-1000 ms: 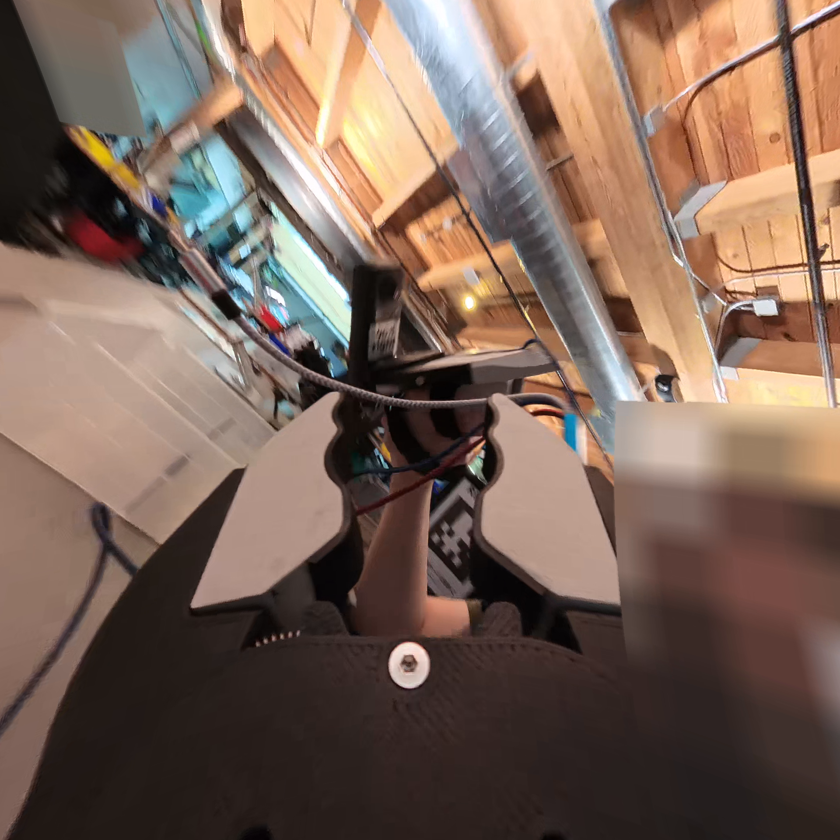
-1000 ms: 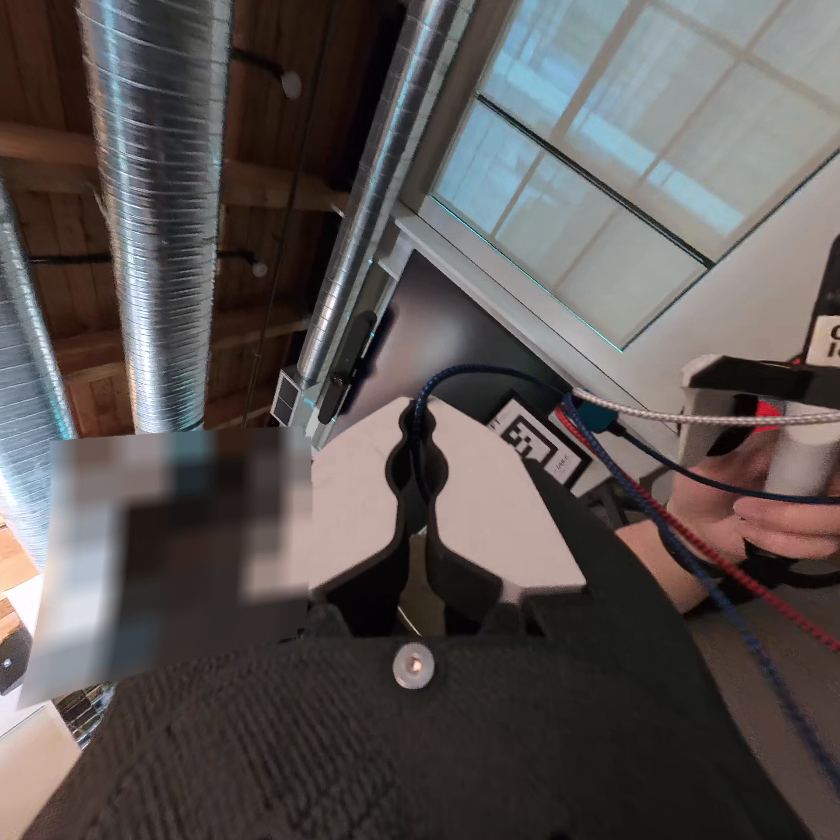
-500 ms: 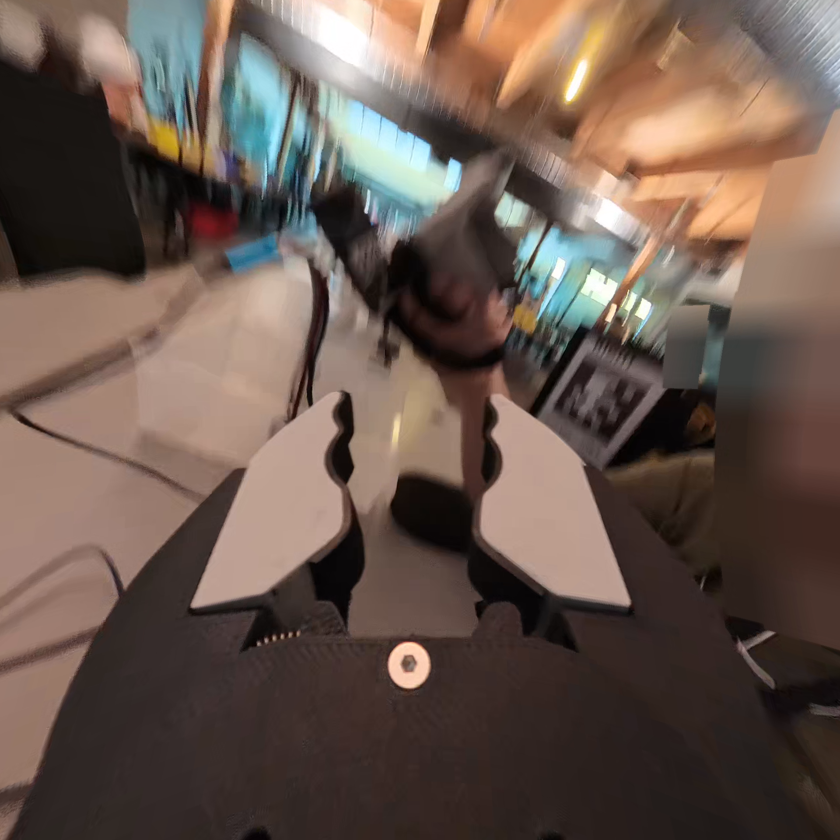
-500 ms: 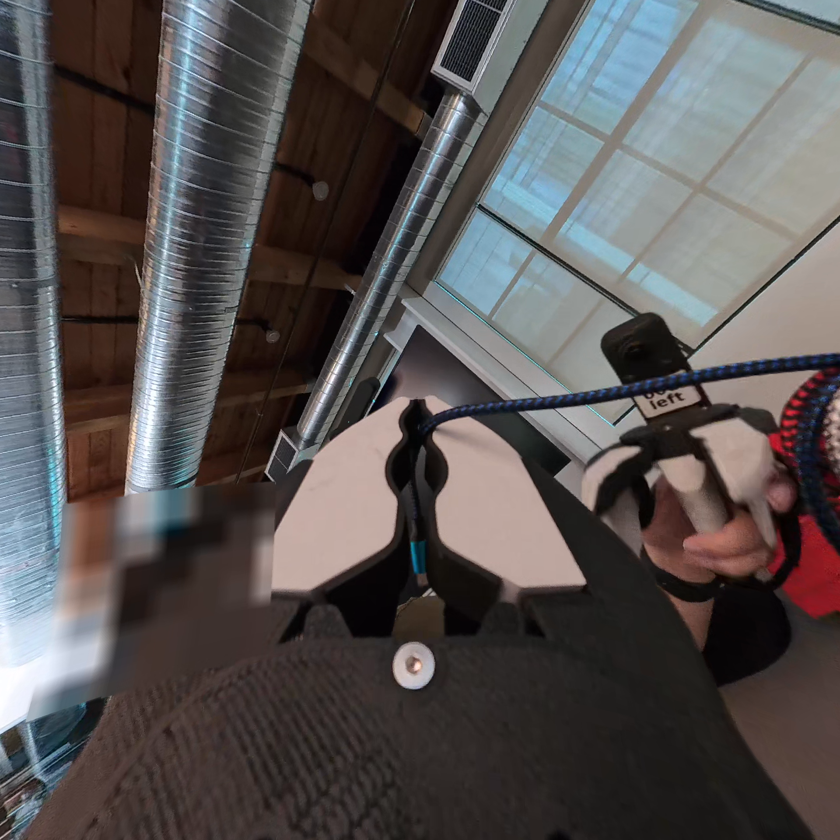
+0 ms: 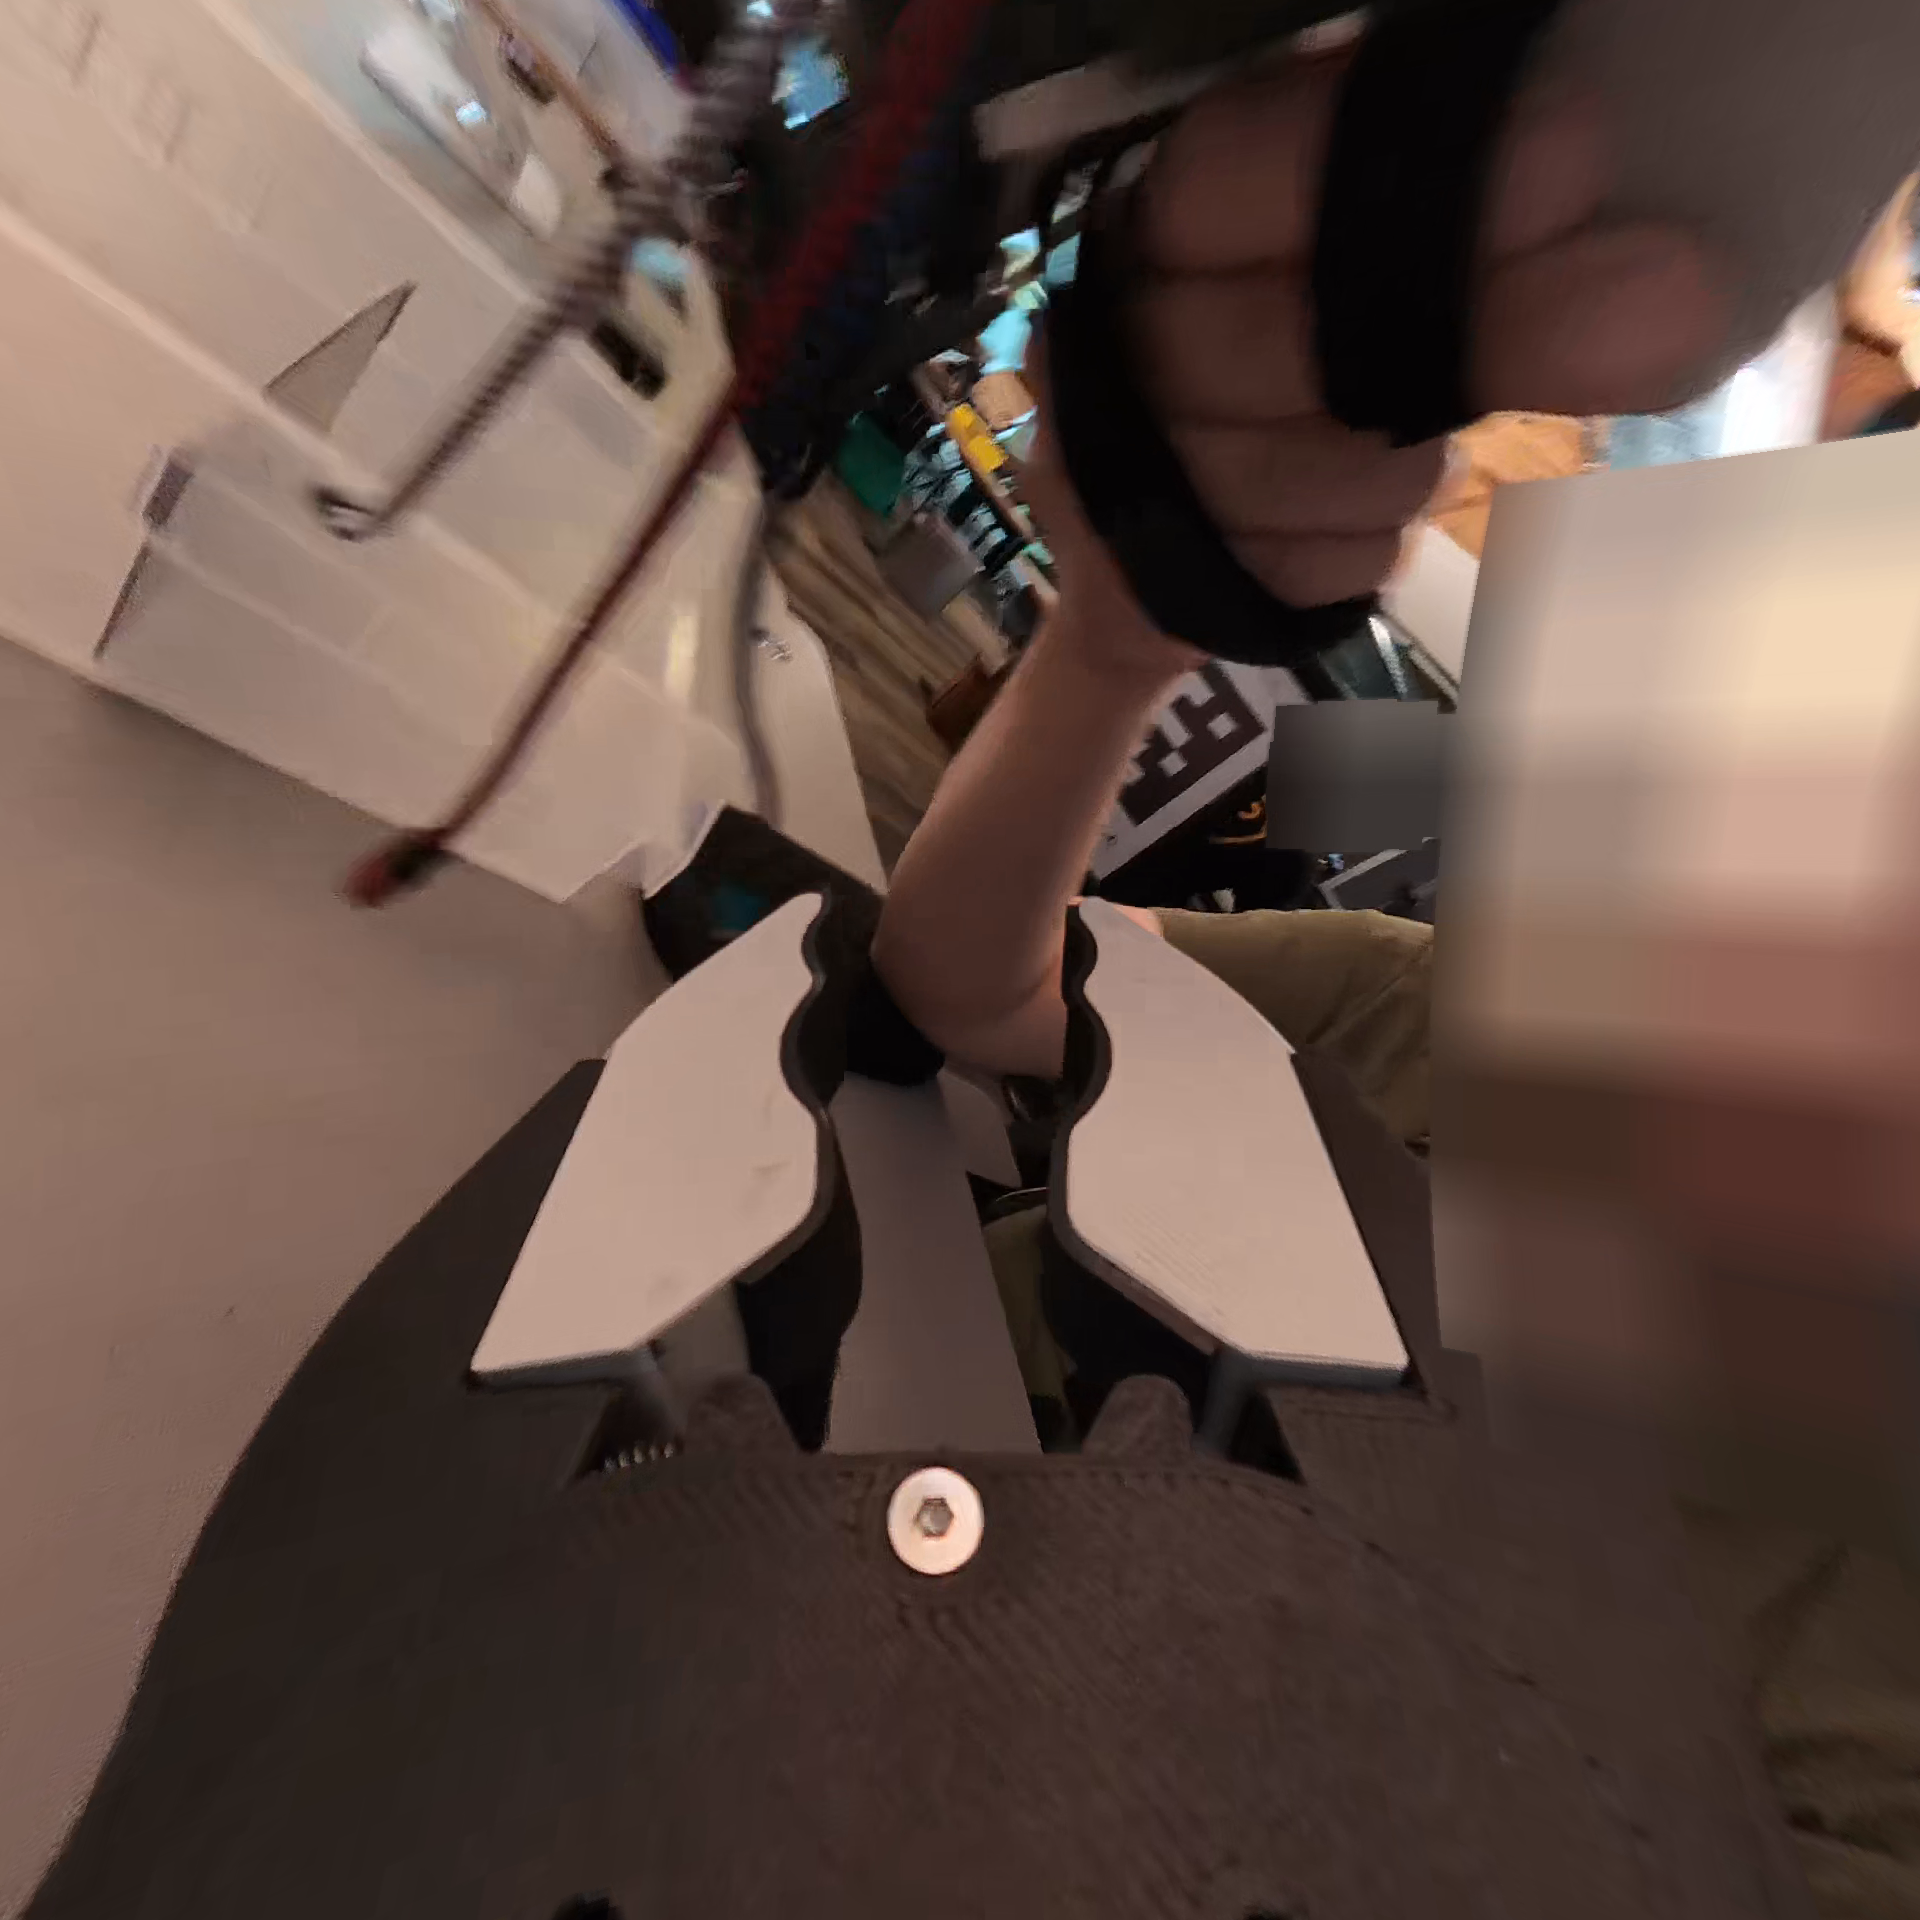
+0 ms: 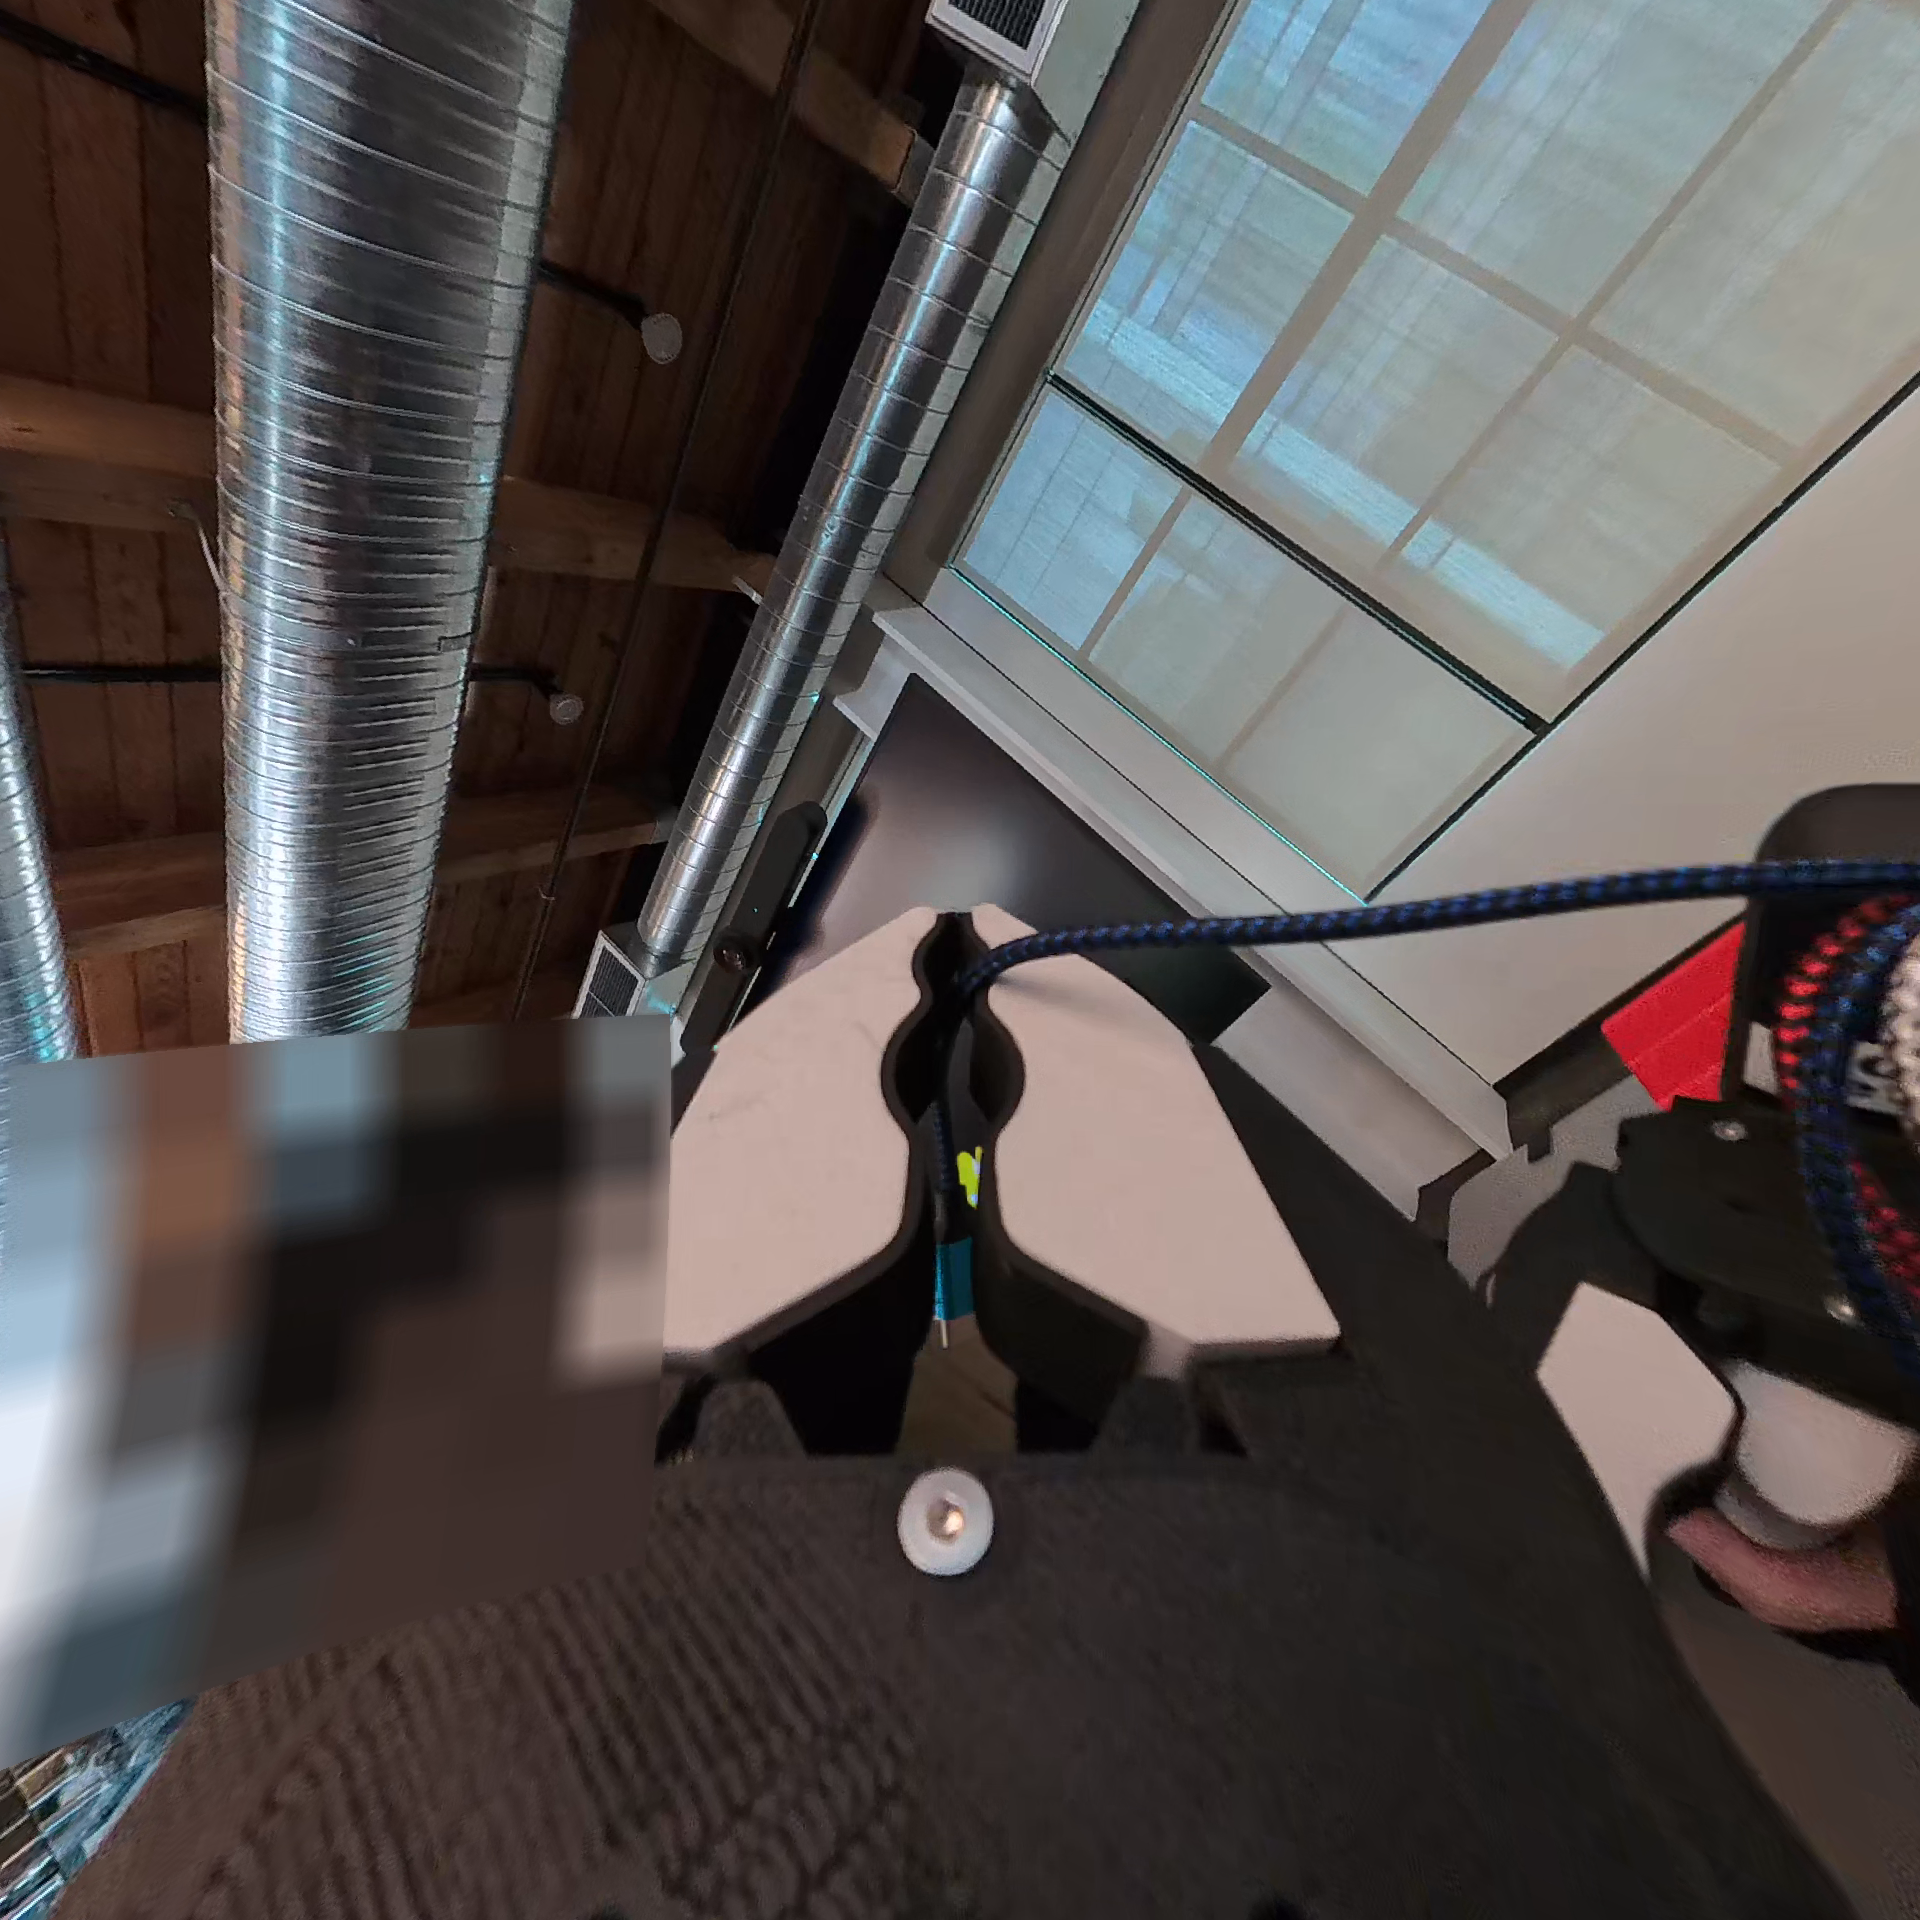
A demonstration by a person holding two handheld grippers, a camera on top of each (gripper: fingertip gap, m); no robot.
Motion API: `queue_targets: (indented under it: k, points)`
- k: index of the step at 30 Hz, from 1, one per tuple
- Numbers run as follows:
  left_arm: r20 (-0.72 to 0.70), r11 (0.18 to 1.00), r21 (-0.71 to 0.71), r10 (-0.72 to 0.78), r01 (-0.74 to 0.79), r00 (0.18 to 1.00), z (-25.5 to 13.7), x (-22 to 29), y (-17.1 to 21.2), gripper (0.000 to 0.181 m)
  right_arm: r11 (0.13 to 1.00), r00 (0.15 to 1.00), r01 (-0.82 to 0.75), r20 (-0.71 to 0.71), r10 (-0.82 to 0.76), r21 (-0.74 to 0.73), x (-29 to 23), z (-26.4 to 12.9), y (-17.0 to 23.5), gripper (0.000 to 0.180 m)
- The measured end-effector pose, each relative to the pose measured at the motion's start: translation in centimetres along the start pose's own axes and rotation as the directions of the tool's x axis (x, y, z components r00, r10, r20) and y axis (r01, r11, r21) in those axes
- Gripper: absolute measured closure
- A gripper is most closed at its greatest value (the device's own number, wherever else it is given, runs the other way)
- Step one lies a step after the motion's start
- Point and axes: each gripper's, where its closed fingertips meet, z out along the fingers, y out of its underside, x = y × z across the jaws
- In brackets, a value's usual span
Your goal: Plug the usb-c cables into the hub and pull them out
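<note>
Item: right gripper (image 6: pixel 961 925), fingers closing on the blue braided usb-c cable (image 6: pixel 1351 920), plug end (image 6: pixel 951 1283) lying deep between them and pointing back toward the camera; gripper aiming at the ceiling ducts (image 6: pixel 343 499).

Item: left gripper (image 5: pixel 940 935), fingers standing apart, holding nothing.

Item: red cable (image 5: pixel 582 634), dangling blurred beside white boxes (image 5: pixel 312 436) on the bench (image 5: pixel 208 1039).

Hub: not showing in either view.

Advice: lowering both grippers to the bench and re-gripping near the plug before aligning is looking wise.
</note>
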Motion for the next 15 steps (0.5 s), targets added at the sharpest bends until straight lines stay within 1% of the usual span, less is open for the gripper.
queue_targets:
  k: [3,6,8,11,12,13,15]
  points:
    - [0.051,0.999,-0.012,-0.045,0.046,0.998,0.8,-1.0,0.5,0.140,1.000,1.000,0.002,-0.003,-0.002,-0.019,0.2,0.6,0.5,0.180]
    - [0.080,0.999,-0.011,-0.052,0.053,0.995,1.4,-1.8,0.8,0.134,0.999,1.000,0.013,-0.022,-0.014,-0.042,0.7,1.3,1.3,0.180]
    - [0.080,0.998,0.019,-0.060,0.059,0.995,1.5,-2.0,0.4,0.133,0.998,1.000,0.011,-0.028,-0.013,-0.063,1.0,1.9,1.9,0.180]
    - [0.079,0.991,0.102,-0.090,0.082,0.993,1.0,-2.5,-0.4,0.145,0.996,1.000,-0.002,-0.022,0.000,-0.089,1.3,2.5,2.5,0.180]
    - [0.077,0.989,0.123,-0.089,0.080,0.993,0.8,-2.7,-0.6,0.157,0.996,1.000,-0.003,-0.023,0.001,-0.094,1.4,2.6,2.6,0.180]
    - [0.075,0.987,0.140,-0.085,0.074,0.993,0.5,-2.8,-0.8,0.177,0.995,1.000,-0.003,-0.024,0.001,-0.098,1.5,2.6,2.7,0.180]
    - [0.090,0.985,0.157,-0.083,0.068,0.992,0.1,-3.0,-1.0,0.178,0.995,1.000,-0.001,-0.024,-0.001,-0.100,1.5,2.5,2.6,0.180]
